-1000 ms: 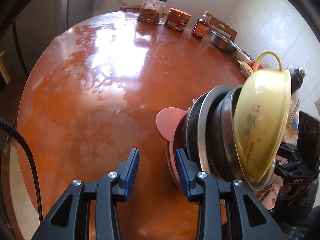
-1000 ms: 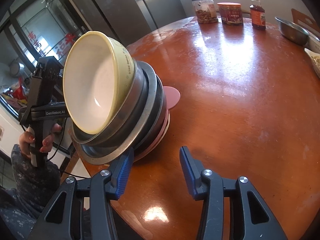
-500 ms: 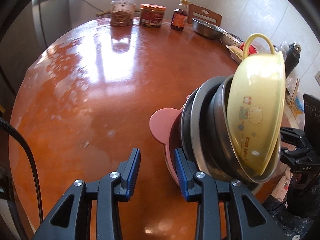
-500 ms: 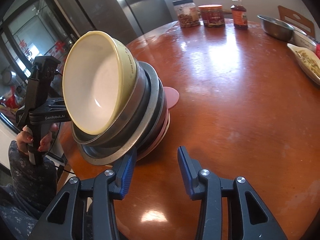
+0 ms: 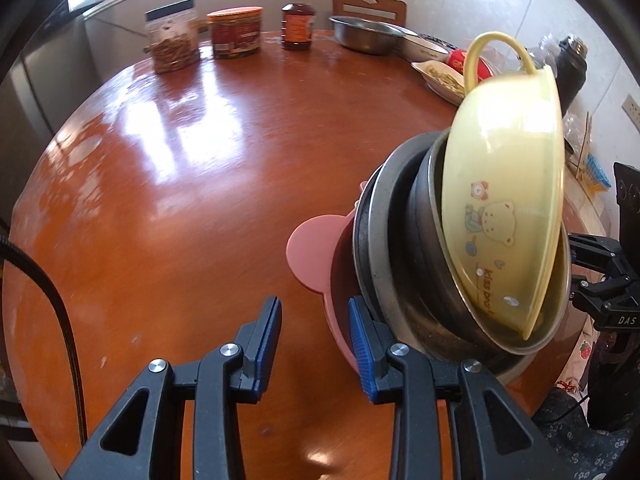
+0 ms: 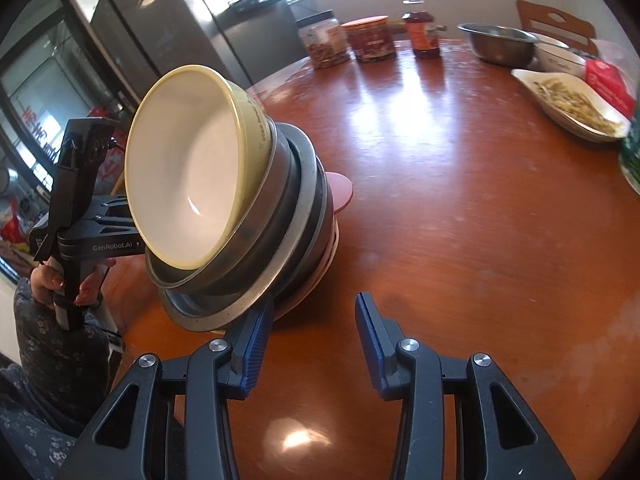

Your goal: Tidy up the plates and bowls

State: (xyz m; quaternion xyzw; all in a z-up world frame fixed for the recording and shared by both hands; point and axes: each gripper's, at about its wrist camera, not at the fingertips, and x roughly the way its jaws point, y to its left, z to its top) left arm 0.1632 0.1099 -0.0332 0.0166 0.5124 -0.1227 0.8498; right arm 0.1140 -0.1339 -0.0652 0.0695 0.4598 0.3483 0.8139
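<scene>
Leaning on edge at the round table's (image 6: 460,208) near rim, a nested stack (image 5: 400,248) of pink plate, metal bowls and yellow bowl (image 5: 508,208) stands between both grippers. Left gripper (image 5: 314,334) and right gripper (image 6: 314,334), jaws spread, each flank it with one finger. Jars (image 5: 236,32) stand upper centre.

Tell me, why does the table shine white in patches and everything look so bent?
Left wrist view: window light glares off the table, and the fisheye lens curves its rim. Right wrist view: similar glare near the jars, slight motion blur on the wood, dark rounded corners.
</scene>
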